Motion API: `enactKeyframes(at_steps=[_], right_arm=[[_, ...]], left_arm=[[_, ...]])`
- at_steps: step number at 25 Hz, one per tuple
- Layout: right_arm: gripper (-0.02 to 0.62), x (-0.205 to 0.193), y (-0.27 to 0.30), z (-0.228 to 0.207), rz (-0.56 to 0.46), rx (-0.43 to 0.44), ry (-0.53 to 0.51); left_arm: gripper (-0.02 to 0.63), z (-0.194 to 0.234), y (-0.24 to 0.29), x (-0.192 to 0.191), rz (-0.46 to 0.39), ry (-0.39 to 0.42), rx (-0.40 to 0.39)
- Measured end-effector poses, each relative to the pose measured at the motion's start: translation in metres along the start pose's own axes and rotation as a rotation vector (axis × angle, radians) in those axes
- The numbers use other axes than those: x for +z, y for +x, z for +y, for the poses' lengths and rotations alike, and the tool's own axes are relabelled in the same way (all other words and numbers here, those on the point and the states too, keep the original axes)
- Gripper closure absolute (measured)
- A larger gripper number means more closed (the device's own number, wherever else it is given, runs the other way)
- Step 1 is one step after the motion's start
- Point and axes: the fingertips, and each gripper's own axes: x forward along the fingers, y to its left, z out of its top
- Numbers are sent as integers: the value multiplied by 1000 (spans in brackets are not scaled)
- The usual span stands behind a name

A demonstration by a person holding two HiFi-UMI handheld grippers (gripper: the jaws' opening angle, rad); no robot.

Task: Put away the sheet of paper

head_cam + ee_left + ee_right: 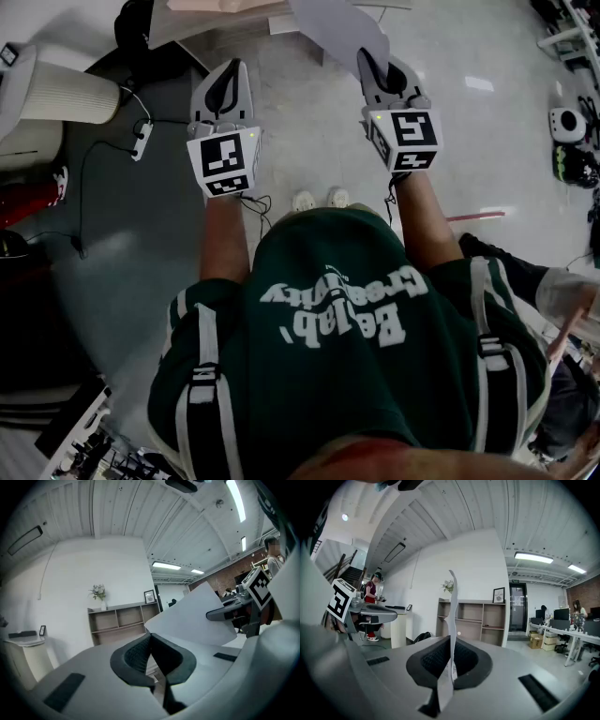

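A white sheet of paper [339, 30] sticks up from my right gripper [376, 62], which is shut on its lower edge. In the right gripper view the sheet [453, 616] stands edge-on between the two dark pads, pinched tight. The left gripper view shows the same sheet [197, 620] as a broad tilted plane to the right, with the right gripper [234, 613] clamped on it. My left gripper [228, 77] is held level with the right, a hand's width to its left. Its jaws are shut [151, 641] with nothing between them, and it does not touch the paper.
Ahead stands an open wooden shelf unit [474, 620] against a white wall, with a plant and a framed picture on top. A white cabinet [56, 94] and a power strip [142, 141] with cables lie on the floor at left. Desks with people [569, 630] are at far right.
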Motion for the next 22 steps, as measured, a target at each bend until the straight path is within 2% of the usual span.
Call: enactKeyframes(at_steps=[14,22], right_arm=[[561,12,-1,2,-7,-28,-27],[561,27,-7,4,-34,-72,-49]], left_arm=[[588,17,-5,6,-25,19,-2],[588,50,-20,9,-50,39,29]])
